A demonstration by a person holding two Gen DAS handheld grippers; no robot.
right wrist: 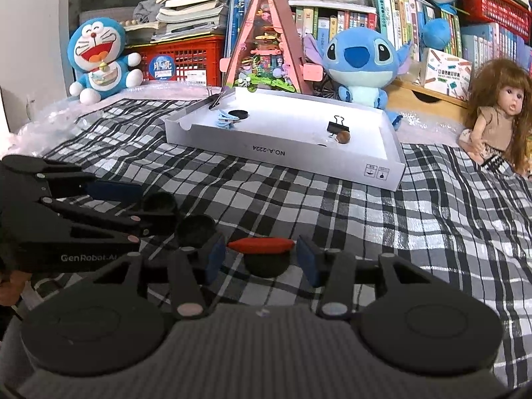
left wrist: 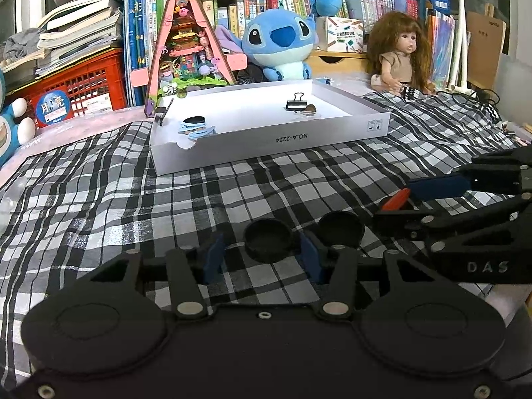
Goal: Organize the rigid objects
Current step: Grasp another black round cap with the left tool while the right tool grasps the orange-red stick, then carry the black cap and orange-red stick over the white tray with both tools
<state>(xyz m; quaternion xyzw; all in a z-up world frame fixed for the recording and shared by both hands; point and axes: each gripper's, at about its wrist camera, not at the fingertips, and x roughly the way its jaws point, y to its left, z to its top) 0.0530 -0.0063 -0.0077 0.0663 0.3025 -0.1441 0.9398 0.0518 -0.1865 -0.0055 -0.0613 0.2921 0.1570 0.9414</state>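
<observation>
My left gripper [left wrist: 262, 259] is open low over the checked cloth. A black round cap [left wrist: 267, 241] lies between its fingertips, with a gap to each blue pad. A second black cap [left wrist: 340, 229] lies just to its right. My right gripper [right wrist: 261, 259] comes in from the right in the left wrist view. It is open around a red flat piece [right wrist: 261, 244] that rests on a dark round piece [right wrist: 266, 266]; the pads stand close to the red piece's ends. The white tray [left wrist: 266, 146] lies further back.
The tray [right wrist: 282, 153] holds a black binder clip [right wrist: 337, 126], blue hair clips [right wrist: 226, 118], a black cap [right wrist: 239, 114] and a small brown thing [right wrist: 343, 138]. Plush toys, a doll [right wrist: 498, 116], a pink model house and bookshelves line the back.
</observation>
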